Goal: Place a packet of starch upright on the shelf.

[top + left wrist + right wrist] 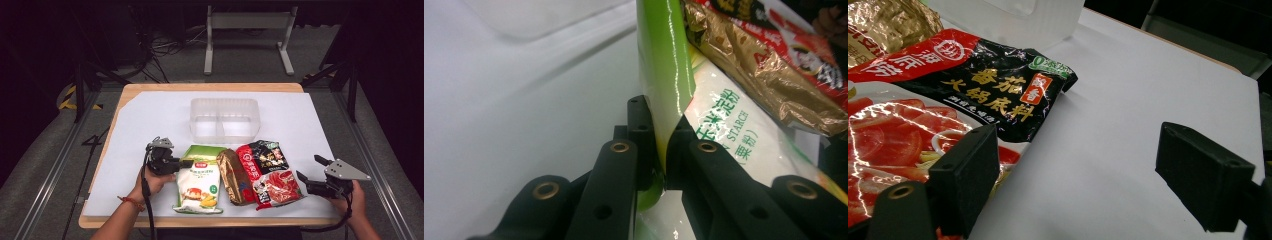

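Note:
Three food packs lie side by side near the table's front edge: a green and white starch bag [199,180], a gold foil pack [234,176] and a red and black hotpot base pack [267,172]. My left gripper [184,163] is shut on the starch bag's [714,125] left edge; in the left gripper view [663,150] both pads pinch its green border. My right gripper [310,167] stands open just right of the hotpot pack [948,95], with bare table between its jaws [1075,175].
A clear plastic two-compartment container [224,120] stands behind the packs at the table's middle. White sheet [150,115] covers the wooden table; its front edge runs close below the packs. A metal frame stands on the floor beyond.

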Available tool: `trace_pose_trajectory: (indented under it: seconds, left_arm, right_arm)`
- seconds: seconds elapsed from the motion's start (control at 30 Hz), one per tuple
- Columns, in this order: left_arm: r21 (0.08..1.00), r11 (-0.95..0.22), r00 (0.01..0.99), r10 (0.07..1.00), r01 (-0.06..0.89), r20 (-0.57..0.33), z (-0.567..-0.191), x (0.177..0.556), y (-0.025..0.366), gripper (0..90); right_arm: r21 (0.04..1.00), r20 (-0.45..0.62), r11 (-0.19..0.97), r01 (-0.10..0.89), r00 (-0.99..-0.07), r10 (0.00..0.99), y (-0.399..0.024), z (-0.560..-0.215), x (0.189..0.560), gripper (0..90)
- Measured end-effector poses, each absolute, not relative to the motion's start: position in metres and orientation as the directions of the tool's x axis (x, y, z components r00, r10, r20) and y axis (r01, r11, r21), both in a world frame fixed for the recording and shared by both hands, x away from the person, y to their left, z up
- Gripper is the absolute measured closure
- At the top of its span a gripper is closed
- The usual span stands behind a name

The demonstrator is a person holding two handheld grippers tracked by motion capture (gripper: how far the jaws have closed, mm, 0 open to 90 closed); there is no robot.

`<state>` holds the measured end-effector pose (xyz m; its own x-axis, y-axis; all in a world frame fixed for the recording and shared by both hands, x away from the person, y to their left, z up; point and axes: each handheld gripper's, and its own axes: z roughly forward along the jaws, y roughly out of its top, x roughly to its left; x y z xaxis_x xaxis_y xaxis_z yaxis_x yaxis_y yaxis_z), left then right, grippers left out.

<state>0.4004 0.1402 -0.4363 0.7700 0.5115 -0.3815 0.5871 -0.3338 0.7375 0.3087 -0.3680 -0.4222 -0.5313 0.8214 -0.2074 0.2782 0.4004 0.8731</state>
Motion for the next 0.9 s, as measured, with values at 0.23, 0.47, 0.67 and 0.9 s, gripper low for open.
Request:
trace_pose_trajectory:
  seconds: [0.23, 0.47, 0.67, 0.9]
  left_arm:
    - [0.797, -0.245, 0.775, 0.504, 0.552, -0.382, -0.415, 0.384, 0.158, 87.2]
    - [0.847, -0.186, 0.789, 0.502, 0.499, -0.355, -0.396, 0.373, 0.163, 87.4]
    - [0.876, -0.141, 0.798, 0.497, 0.462, -0.341, -0.383, 0.364, 0.164, 87.5]
    - [0.902, -0.103, 0.813, 0.485, 0.419, -0.323, -0.369, 0.353, 0.159, 87.8]
  right_arm:
    - [0.872, -0.211, 0.403, 0.278, -0.530, 0.822, -0.368, -0.422, 0.309, 18.1]
    - [0.872, -0.211, 0.402, 0.281, -0.524, 0.825, -0.369, -0.423, 0.309, 18.1]
    - [0.873, -0.213, 0.399, 0.280, -0.519, 0.828, -0.370, -0.423, 0.309, 18.1]
    - [0.871, -0.217, 0.403, 0.282, -0.516, 0.829, -0.371, -0.423, 0.310, 18.2]
